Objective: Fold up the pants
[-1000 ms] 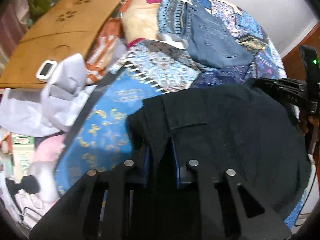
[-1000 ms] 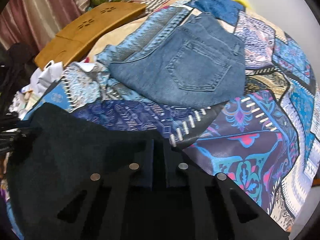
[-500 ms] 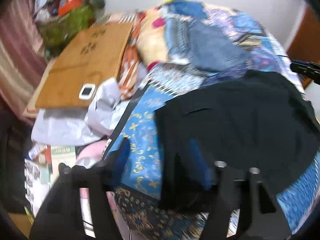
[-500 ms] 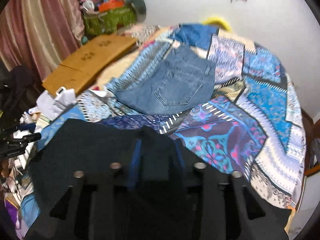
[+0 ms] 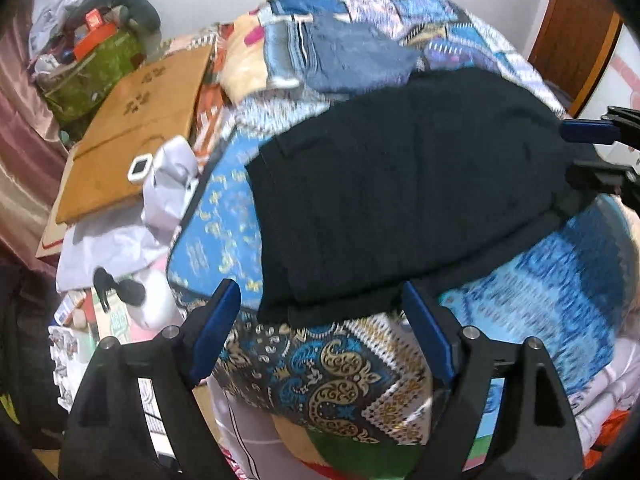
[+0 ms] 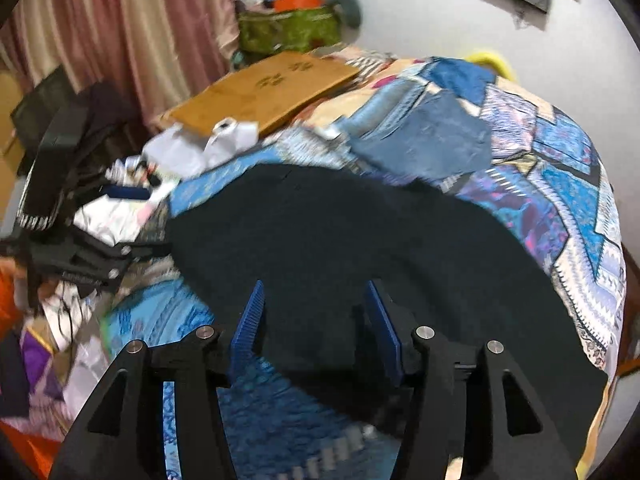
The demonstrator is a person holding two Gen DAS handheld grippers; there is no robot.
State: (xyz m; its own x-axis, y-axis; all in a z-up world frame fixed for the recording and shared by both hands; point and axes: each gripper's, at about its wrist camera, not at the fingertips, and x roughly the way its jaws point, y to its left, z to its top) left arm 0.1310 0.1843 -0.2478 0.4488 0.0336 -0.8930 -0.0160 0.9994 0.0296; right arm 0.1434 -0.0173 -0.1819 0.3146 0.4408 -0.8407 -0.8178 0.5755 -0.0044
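Two garments lie on my patterned bedspread: the folded black pants in the middle, and blue jeans just beyond them toward the wall. The near edge of the black pants runs close to the near edge of the bed; the bedspread drops over that edge directly below my left tongs. To the right of the pants in the right wrist view, the bedspread is bare out to the bed's far side. To the left, a brown cardboard sheet, crumpled white cloth and loose clutter crowd the bedside. A green bag stands against the wall beside the pink curtain, stuffed with items I cannot identify; an orange box sits on top. My left tongs have just been opening and stand wide, pads clear of the fabric, with only the near hem of the pants showing between them. My right tongs have also just been opening, to a moderate gap, and hold nothing; the black pants lie beneath them.
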